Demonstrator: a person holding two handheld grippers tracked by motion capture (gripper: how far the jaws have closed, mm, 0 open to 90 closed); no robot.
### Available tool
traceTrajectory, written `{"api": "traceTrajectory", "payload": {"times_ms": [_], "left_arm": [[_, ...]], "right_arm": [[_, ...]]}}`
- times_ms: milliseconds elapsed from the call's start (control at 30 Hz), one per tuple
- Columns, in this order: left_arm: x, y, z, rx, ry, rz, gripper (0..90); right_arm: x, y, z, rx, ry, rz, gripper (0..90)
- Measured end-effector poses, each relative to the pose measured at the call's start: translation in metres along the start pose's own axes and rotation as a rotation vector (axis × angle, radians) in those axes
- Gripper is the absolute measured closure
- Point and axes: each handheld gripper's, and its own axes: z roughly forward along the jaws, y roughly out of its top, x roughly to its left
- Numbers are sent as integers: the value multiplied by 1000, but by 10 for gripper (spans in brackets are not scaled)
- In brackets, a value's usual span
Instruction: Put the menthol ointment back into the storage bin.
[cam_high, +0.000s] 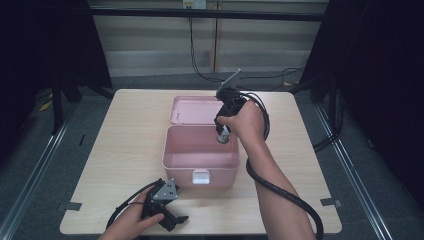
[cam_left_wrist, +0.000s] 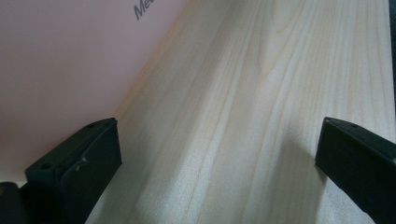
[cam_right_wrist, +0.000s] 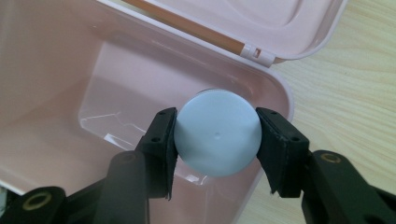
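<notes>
A pink box (cam_high: 200, 161) is sitting open on the wooden table (cam_high: 125, 150), its lid (cam_high: 192, 110) lying flat behind it. The right gripper (cam_high: 223, 136) is holding a small round container over the box's back right corner. The left gripper (cam_high: 172, 220) is resting near the table's front edge.

The right gripper (cam_high: 223, 134) points downward at the far right of the scene, its jaws clamped on opposite sides of a held item. The right forearm (cam_high: 272, 185) extends from the near edge (cable trailing alongside). The left gripper (cam_high: 170, 220) lies low at the near left, jaws spread wide apart, held by the left hand (cam_high: 131, 222).
</notes>
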Motion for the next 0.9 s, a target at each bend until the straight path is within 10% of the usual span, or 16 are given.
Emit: {"api": "traceTrajectory", "payload": {"times_ms": [900], "left_arm": [[0,0,0,-3,2,4,0]], "right_arm": [[-2,3,37,29,-18,19,507]]}}
